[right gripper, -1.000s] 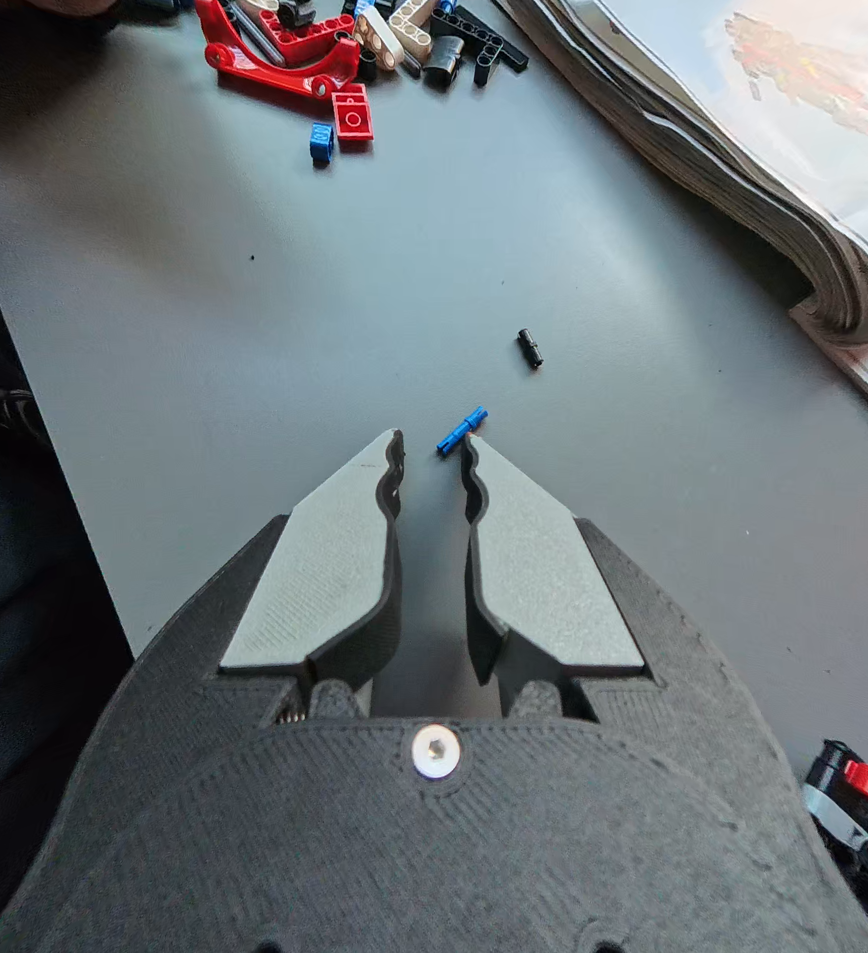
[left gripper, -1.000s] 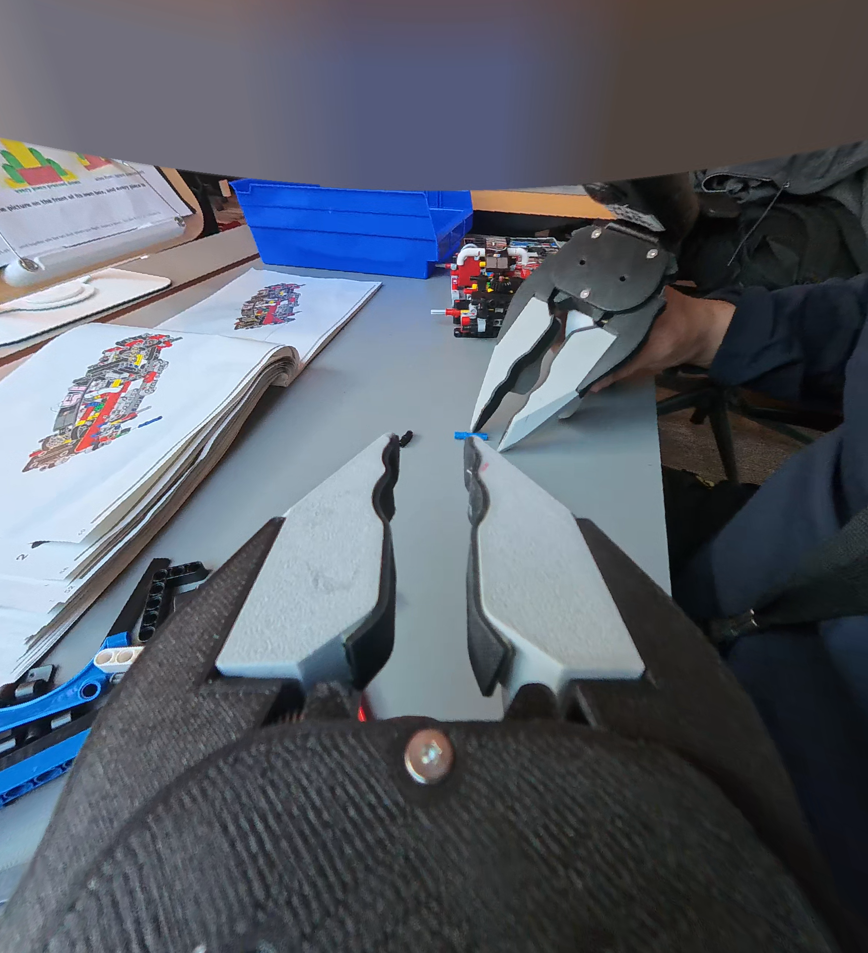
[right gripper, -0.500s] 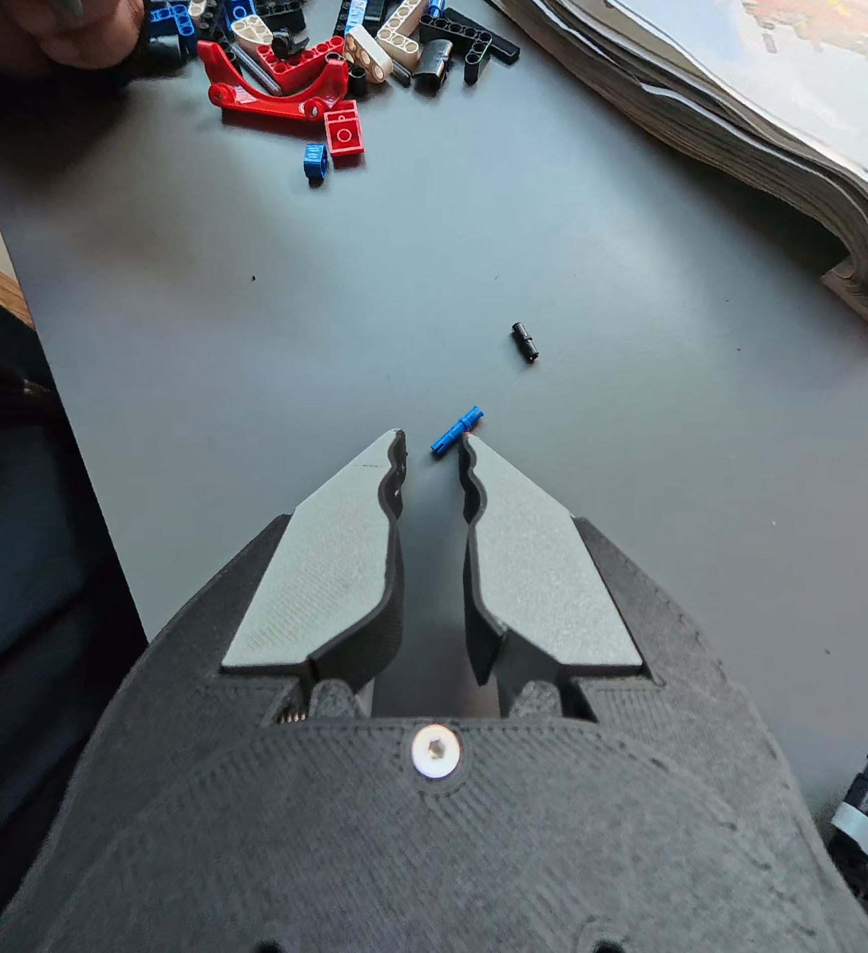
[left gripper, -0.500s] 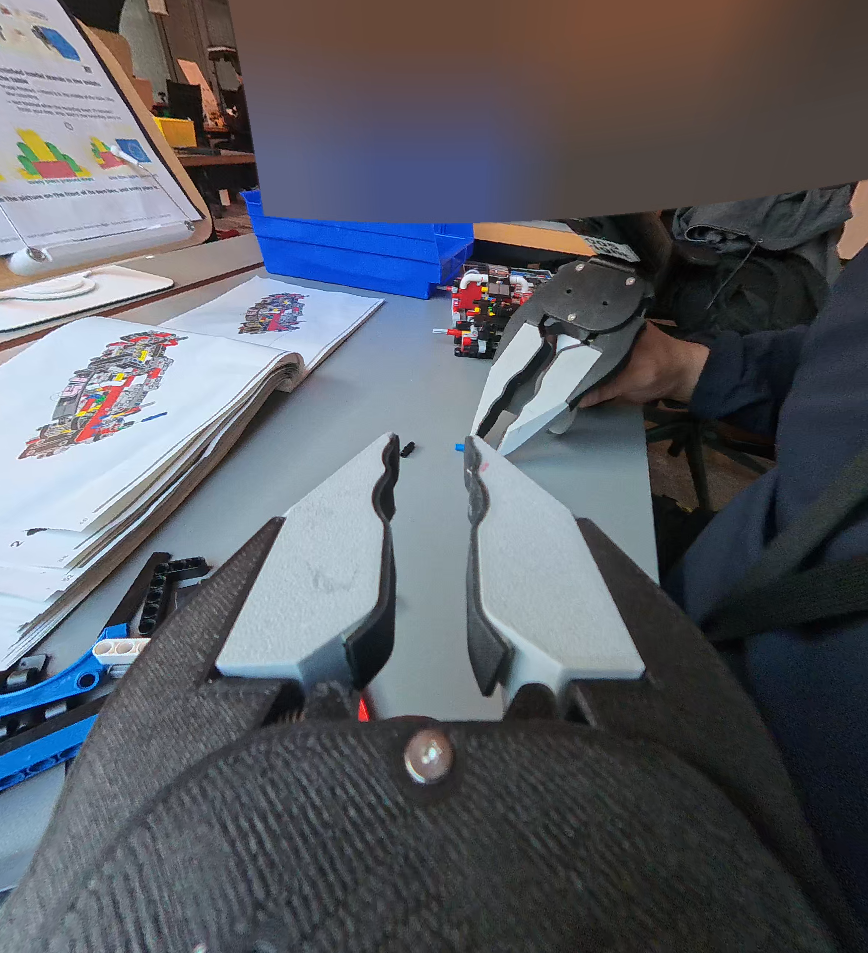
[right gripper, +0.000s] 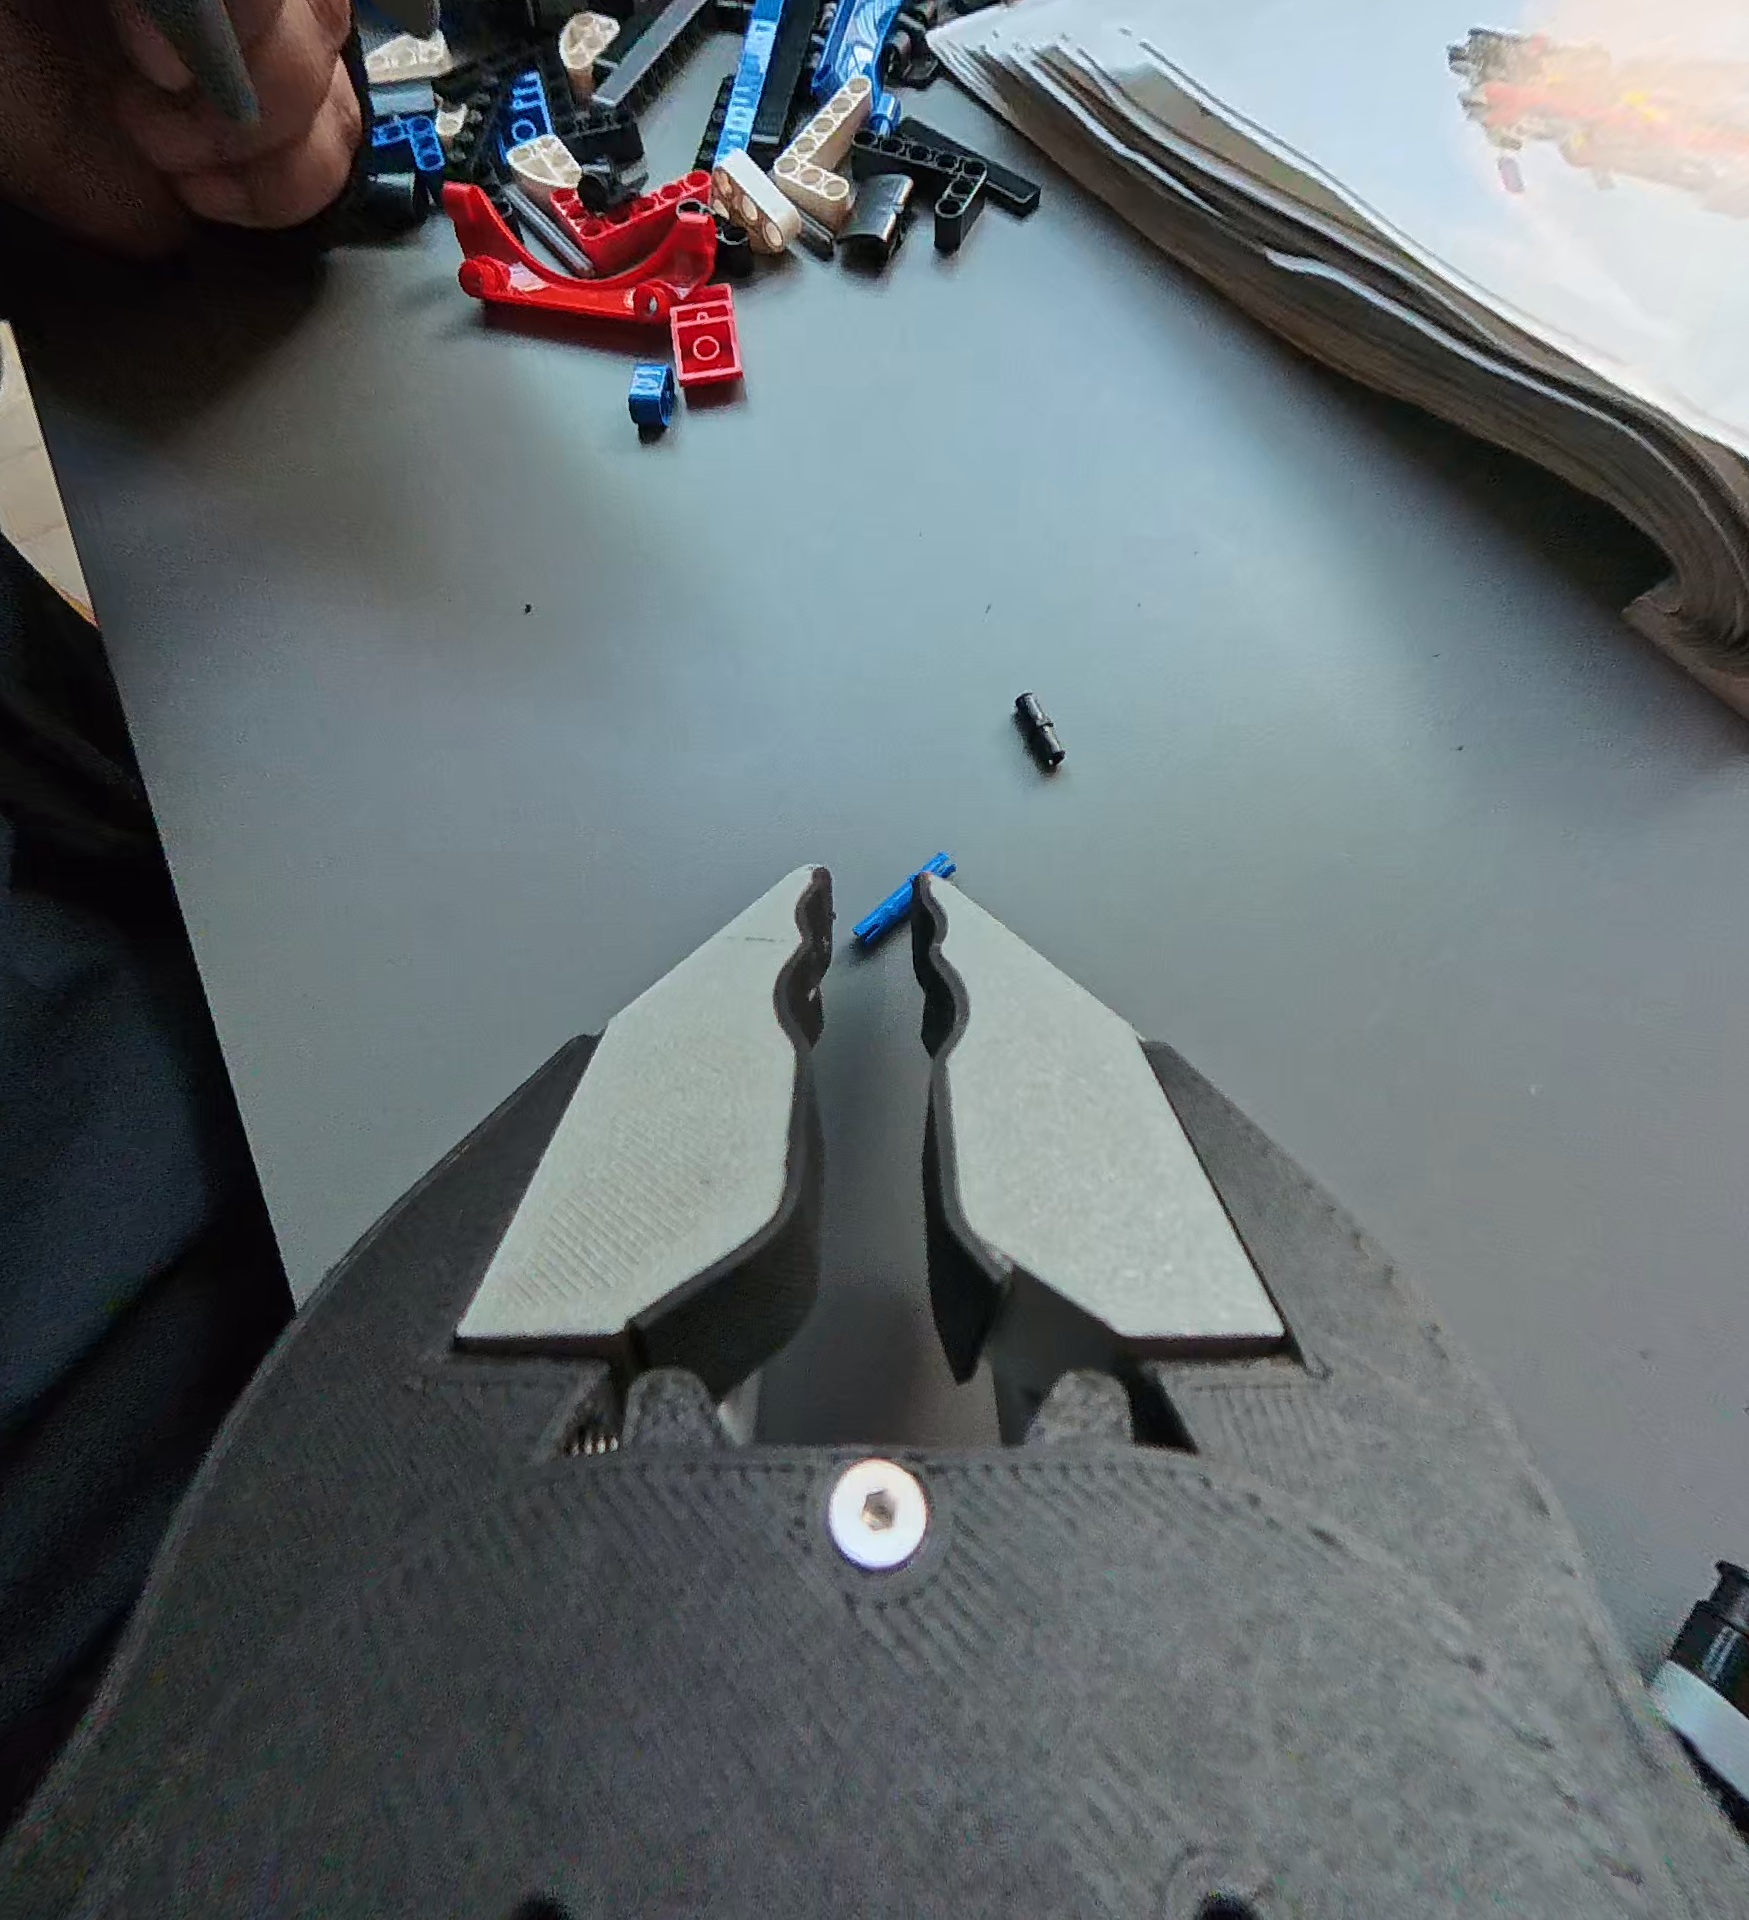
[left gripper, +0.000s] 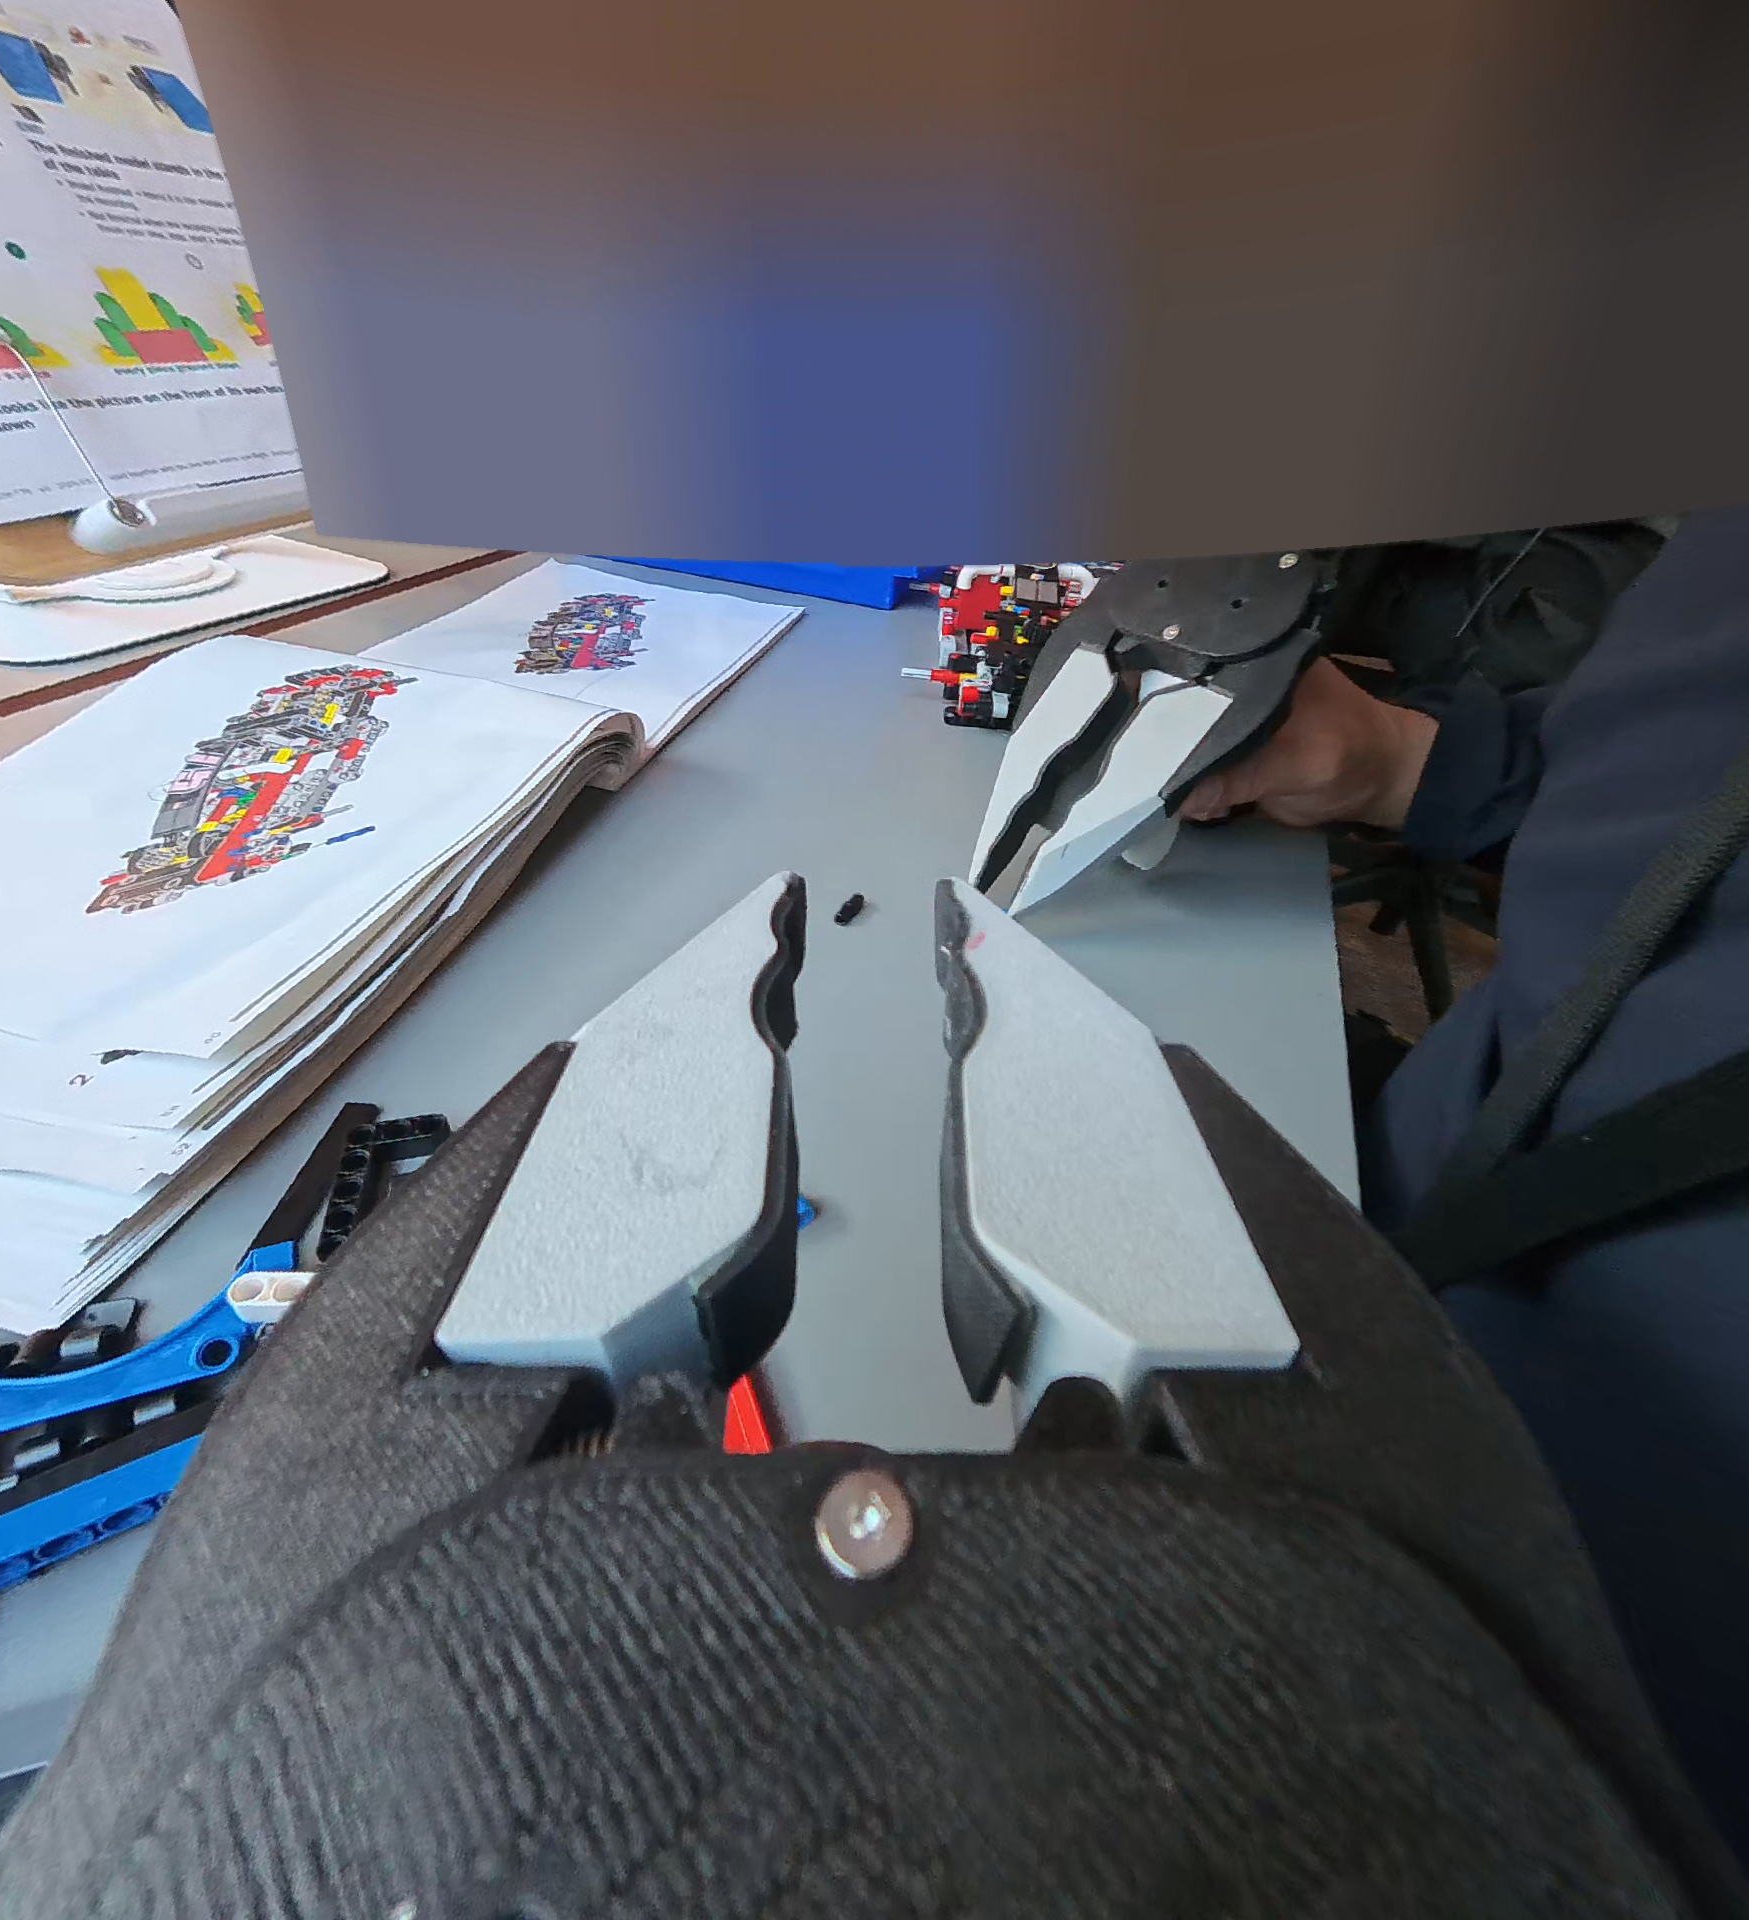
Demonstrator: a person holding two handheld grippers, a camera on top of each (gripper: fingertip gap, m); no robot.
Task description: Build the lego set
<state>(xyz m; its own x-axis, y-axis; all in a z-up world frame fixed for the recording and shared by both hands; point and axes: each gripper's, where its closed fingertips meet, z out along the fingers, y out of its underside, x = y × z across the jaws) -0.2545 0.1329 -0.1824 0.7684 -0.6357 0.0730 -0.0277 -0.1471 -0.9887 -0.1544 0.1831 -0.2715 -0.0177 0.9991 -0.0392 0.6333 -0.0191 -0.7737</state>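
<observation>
- My left claw [left gripper: 870,914] hangs low over the grey table [left gripper: 849,748], its fingers apart with bare table between them and nothing in their grip.
- Just past its tips lies a small black pin [left gripper: 849,908], flat on the table and touching neither finger.
- Under its left side sit a blue curved beam [left gripper: 70,1371] and a black holed beam [left gripper: 361,1174], beside the open instruction booklet [left gripper: 278,810].
- My right claw [right gripper: 872,902] is tipped down at the table with only a narrow gap between its fingers. A small blue pin [right gripper: 891,906] lies slantwise at the tips: its far end passes behind my right fingertip [right gripper: 927,896], its near end lies in the gap, short of the left fingertip. I cannot tell whether either pad presses on it.
- Farther on, the black pin lies apart from the blue one.
- At the table's far end is a heap of loose bricks with a red curved piece [right gripper: 579,281] nearest me, and my left hand [right gripper: 153,114] beside it.
</observation>
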